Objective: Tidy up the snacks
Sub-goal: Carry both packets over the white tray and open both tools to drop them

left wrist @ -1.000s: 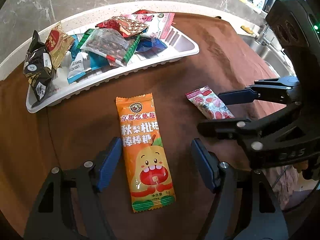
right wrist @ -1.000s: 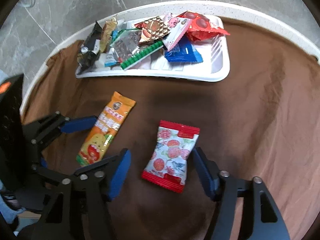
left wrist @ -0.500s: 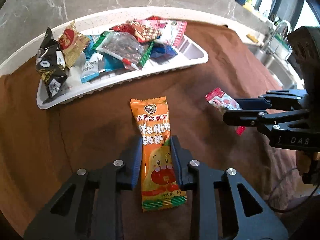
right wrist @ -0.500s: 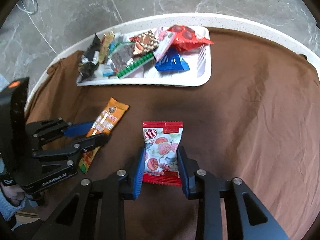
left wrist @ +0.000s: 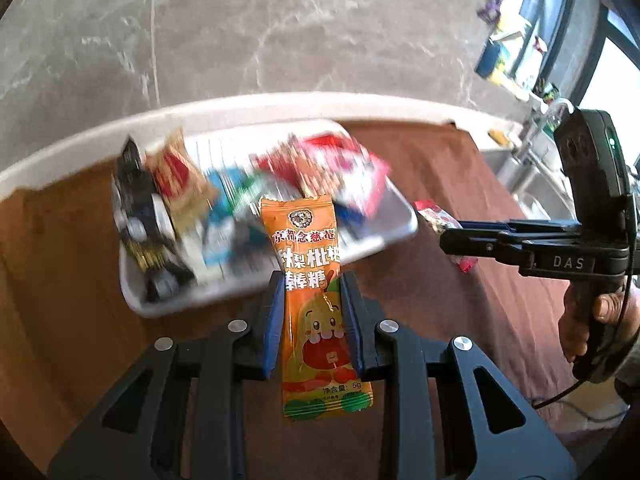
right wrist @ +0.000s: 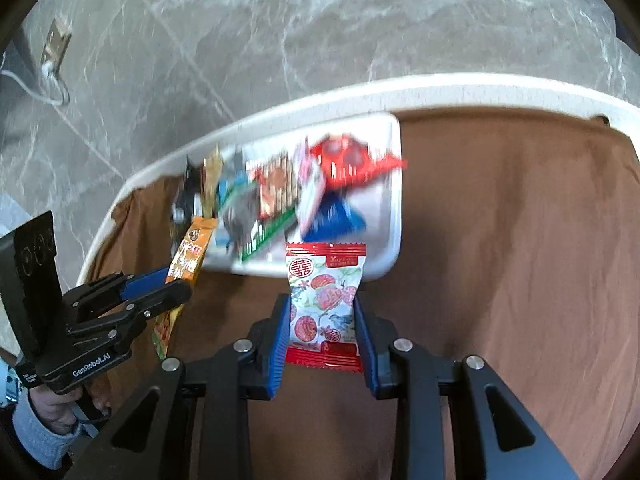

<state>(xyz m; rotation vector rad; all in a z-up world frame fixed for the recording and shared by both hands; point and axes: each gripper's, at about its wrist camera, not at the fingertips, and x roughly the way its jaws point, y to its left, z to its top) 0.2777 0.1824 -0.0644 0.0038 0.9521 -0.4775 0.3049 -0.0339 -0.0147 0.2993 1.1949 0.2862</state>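
**Left wrist view: both my tongs are gripping snack packets in front of the tray**

Left wrist view is showing my left gripper [left wrist: 310, 320] at the lower centre of the frame, its blue pads pressing on both sides of a long orange foil lollipop packet with a cartoon pear face [left wrist: 318, 308]. The packet is standing upright between the pads, overlapping the blurred white plastic tray [left wrist: 400, 232] heaped with mixed snack wrappers at mid-frame.

Right wrist view is showing my right gripper [right wrist: 322, 328] at the lower centre, narrowed onto a small white candy packet with red ends and red fruit prints [right wrist: 324, 300]. That packet is overlapping the tray's near edge. A brown cloth [right wrist: 500, 260] is covering the table [right wrist: 440, 88].

My left hand [right wrist: 60, 412] is sitting at the lower left, in a light blue sleeve.
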